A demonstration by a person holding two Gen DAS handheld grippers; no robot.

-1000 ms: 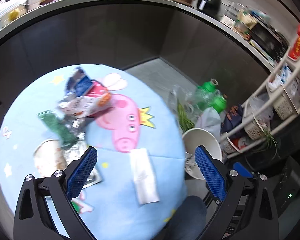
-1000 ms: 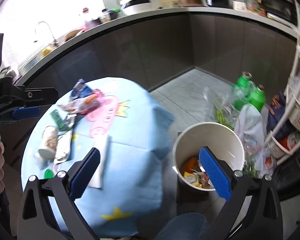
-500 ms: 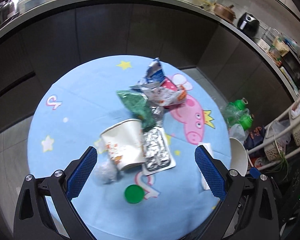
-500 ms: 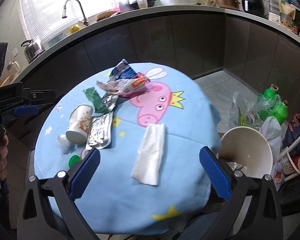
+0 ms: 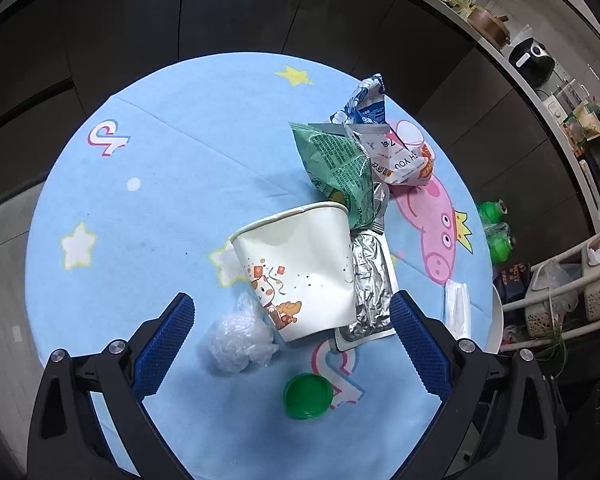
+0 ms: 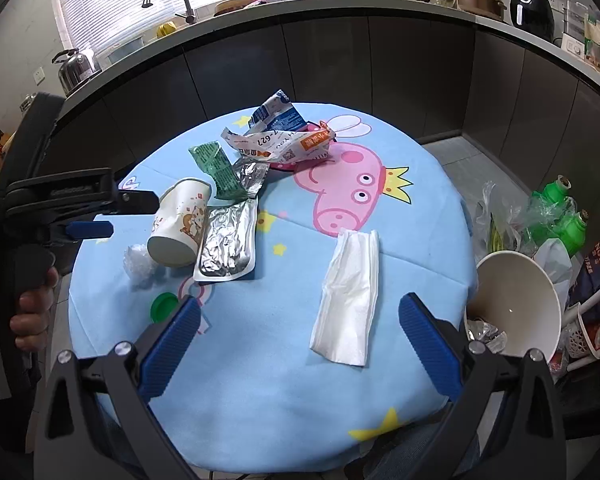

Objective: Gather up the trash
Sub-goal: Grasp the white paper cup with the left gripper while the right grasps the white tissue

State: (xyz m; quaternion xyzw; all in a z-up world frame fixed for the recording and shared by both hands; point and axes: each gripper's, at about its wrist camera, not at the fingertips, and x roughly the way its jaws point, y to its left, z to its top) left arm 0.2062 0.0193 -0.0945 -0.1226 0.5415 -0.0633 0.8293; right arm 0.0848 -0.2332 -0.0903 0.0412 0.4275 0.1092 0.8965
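A kitchen with dark cabinets and a long counter curves behind a round surface (image 6: 260,360) draped in a light blue cartoon-pig cloth. Litter lies across the surface. A white paper cup (image 5: 300,268) lies on its side, touching a flattened foil pouch (image 5: 370,280) just to its right. At the cup's far rim sits a crumpled green wrapper (image 5: 336,164), and beyond that a white and orange wrapper (image 5: 400,156) with a blue and white packet (image 5: 364,106) at the far edge of the heap. Near the cup's base lies a ball of clear plastic film (image 5: 240,336), and nearer still a green bottle cap (image 5: 308,396). A folded white tissue (image 6: 350,300) lies apart on the right half of the surface.

Just off the right edge stands a white trash bin (image 6: 516,304), with crumpled scraps visible inside. Green plastic bottles (image 6: 560,212) and bags crowd the floor behind it.

The left gripper (image 5: 290,334) hangs over the cup and film, blue pads spread wide, holding nothing. The right gripper (image 6: 300,344) hovers above the near part of the surface, its pads likewise wide apart and empty, the tissue just ahead between them. A hand (image 6: 28,308) grips the left tool's handle.
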